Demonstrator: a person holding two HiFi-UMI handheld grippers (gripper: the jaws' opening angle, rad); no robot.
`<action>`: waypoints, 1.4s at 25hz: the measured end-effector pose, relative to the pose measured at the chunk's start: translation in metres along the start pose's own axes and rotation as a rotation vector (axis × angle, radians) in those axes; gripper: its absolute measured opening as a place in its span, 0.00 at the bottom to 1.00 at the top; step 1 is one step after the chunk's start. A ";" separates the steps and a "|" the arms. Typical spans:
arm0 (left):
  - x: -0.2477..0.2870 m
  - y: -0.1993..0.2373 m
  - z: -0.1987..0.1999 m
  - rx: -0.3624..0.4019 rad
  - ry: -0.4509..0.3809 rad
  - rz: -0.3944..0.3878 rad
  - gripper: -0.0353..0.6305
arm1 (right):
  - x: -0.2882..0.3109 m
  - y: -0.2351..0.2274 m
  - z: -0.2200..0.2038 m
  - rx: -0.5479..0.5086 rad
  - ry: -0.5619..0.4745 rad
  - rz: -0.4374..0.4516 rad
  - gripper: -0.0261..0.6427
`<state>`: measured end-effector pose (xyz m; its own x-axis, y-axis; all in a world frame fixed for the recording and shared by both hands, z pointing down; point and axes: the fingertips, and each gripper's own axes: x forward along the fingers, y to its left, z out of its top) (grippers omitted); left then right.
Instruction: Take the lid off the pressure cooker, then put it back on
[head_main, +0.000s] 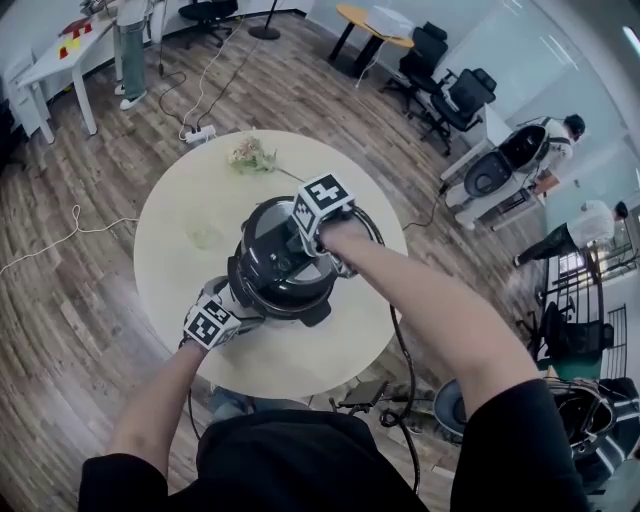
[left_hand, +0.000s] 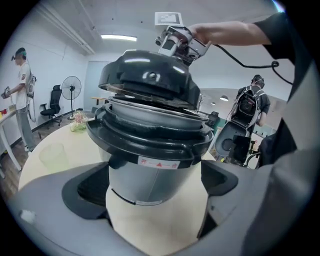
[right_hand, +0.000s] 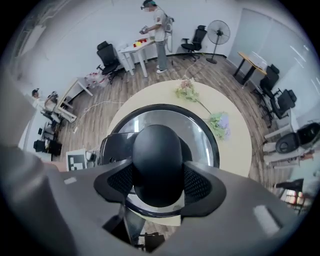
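The pressure cooker (head_main: 285, 295) stands on the round cream table (head_main: 180, 190). Its black domed lid (left_hand: 145, 75) hangs tilted just above the pot's rim, with a gap on the left side. My right gripper (right_hand: 157, 182) points down from above and is shut on the lid's black knob (right_hand: 157, 150); it also shows as the right gripper (left_hand: 180, 45) over the lid. My left gripper (left_hand: 152, 200) is open low at the cooker's near side, its silver body (left_hand: 152, 175) between and ahead of the jaws, with gaps on both sides. The left gripper (head_main: 235, 300) sits at the cooker's lower left.
A bunch of flowers (head_main: 250, 155) lies at the table's far edge and a pale green cup (left_hand: 52, 155) stands left of the cooker. Cables run off the table's right side. Office chairs, desks, a fan and several people stand around the room.
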<state>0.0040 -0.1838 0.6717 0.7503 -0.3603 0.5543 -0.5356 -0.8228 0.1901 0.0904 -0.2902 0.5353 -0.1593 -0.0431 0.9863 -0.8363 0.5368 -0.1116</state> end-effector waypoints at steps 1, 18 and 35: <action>0.000 0.000 0.000 -0.001 -0.001 0.000 0.90 | 0.001 -0.003 0.000 0.052 0.011 -0.023 0.47; 0.000 0.002 -0.002 -0.003 0.005 -0.012 0.89 | 0.017 0.015 -0.003 0.422 0.011 -0.147 0.47; 0.004 0.007 -0.003 0.010 0.001 -0.015 0.90 | 0.023 0.027 -0.021 0.393 0.011 -0.168 0.47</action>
<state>0.0018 -0.1897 0.6772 0.7581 -0.3472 0.5520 -0.5202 -0.8324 0.1910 0.0751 -0.2593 0.5571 -0.0004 -0.0923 0.9957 -0.9869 0.1610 0.0146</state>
